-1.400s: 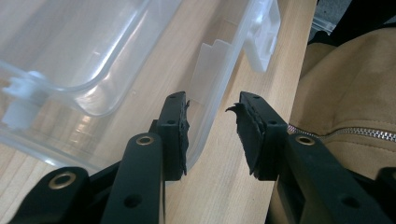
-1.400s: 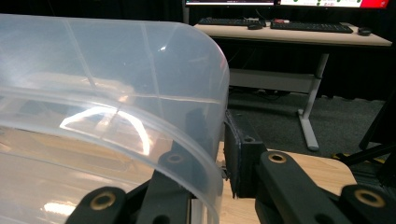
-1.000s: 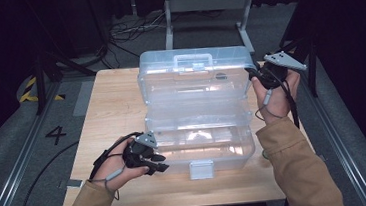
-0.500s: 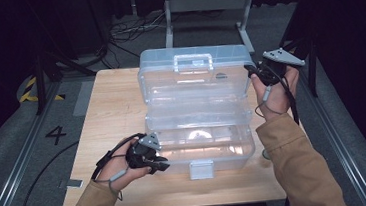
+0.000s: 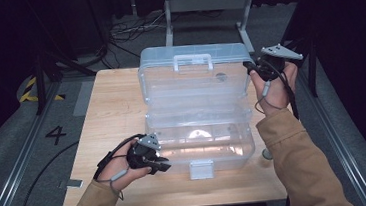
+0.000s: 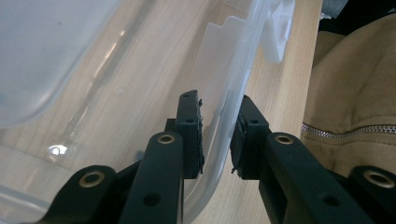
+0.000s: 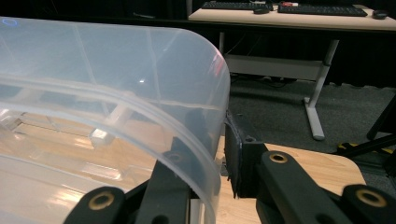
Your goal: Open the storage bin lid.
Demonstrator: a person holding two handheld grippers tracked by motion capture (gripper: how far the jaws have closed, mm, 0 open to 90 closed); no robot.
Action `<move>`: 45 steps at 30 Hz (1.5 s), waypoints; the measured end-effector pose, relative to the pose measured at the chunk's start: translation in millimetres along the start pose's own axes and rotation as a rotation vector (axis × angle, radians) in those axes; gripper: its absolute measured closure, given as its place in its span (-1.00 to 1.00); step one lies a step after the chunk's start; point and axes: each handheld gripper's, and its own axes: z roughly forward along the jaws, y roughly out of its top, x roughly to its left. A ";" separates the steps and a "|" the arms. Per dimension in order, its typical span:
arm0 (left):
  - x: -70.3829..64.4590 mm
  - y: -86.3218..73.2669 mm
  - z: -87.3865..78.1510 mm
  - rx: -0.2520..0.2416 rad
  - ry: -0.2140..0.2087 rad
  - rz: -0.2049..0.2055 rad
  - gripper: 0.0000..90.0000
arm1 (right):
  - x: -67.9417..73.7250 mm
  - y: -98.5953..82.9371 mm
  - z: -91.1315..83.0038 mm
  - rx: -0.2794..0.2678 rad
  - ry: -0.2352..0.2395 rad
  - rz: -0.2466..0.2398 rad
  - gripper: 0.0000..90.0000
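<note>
Left gripper (image 5: 162, 164) low near the body, jaws seemingly clamped, right gripper (image 5: 249, 67) stretched forward, likewise closed

Clear plastic box (image 5: 197, 117) lies open on table, seemingly empty.

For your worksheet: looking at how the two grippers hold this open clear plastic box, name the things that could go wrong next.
1. The right gripper pinches only a rounded corner of the raised lid; the smooth plastic might slip out and the lid fall.
2. The left gripper straddles the thin front wall of the box base at one corner; a hard squeeze or twist could flex or crack it.
3. The box sits close to the front edge of the wooden table, so a pull toward the person could drag it off.
</note>
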 end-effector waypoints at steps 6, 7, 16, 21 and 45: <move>0.5 0.2 3.7 0.001 -0.005 0.003 0.69 | -2.9 2.3 6.3 0.009 0.009 -0.008 0.76; 0.3 0.4 3.8 0.003 -0.002 0.002 0.69 | -2.9 2.3 6.3 0.009 0.009 -0.008 0.76; 0.1 0.4 4.2 0.003 0.000 -0.001 0.69 | -6.5 5.2 16.2 0.023 0.017 -0.005 0.76; -0.3 0.8 4.4 0.008 0.002 -0.005 0.68 | -7.4 5.3 21.2 0.020 0.013 -0.004 0.76; -1.0 2.5 5.1 0.029 0.008 -0.014 0.69 | -15.7 9.0 48.0 0.061 0.019 0.021 0.77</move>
